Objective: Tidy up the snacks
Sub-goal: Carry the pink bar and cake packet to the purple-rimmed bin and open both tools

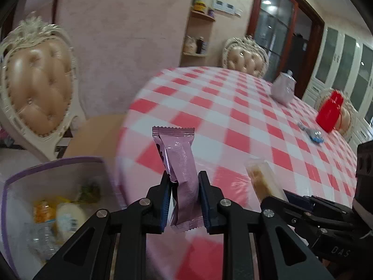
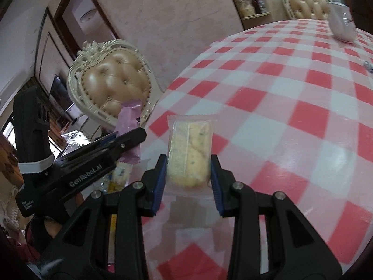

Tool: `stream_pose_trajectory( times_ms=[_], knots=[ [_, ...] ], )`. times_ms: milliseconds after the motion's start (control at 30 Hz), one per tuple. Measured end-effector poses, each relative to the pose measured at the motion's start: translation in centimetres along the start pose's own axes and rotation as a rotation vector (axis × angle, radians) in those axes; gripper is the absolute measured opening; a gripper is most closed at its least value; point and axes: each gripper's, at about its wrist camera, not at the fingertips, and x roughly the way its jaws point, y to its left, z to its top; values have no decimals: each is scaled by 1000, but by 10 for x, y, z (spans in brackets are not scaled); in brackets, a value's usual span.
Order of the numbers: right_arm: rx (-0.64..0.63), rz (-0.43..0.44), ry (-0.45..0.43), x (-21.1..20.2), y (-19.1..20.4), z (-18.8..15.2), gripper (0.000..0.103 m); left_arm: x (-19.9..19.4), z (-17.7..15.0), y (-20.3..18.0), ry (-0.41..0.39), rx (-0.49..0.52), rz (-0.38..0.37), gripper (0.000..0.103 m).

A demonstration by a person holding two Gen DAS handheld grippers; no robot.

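Beyond both claws spreads a red-checked tablecloth (image 1: 233,116) ringed by tufted chairs (image 1: 35,84); the left gripper (image 1: 183,200) clamps a pink wrapper (image 1: 181,175) and the right gripper (image 2: 188,182) a clear-wrapped cake (image 2: 188,154), each lengthwise along the fingers, pointing forward.

The right hand-held gripper (image 2: 188,179) clamps a clear-wrapped cake (image 2: 189,150) above the red-checked table (image 2: 291,107).

Ahead of my tools the checked table (image 1: 233,116) lies bare across its near and middle stretch, open to pass over. Obstacles sit toward its far edge: a pale pot (image 1: 283,88), a red container (image 1: 329,112) and a small blue wrapper (image 1: 313,134). Past the left edge, a padded chair (image 1: 37,88) stands behind a purple-rimmed box (image 1: 46,200) of snacks.
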Motion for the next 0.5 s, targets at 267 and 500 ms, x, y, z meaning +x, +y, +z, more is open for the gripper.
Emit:
stream_pose_trajectory(
  times_ms=[267, 500],
  knots=[
    [-63, 71, 54, 20, 41, -8, 40, -34, -1, 72, -42, -96, 121, 24],
    [-203, 163, 121, 33, 91, -27, 40, -43, -10, 113, -26, -158, 193, 24]
  ],
)
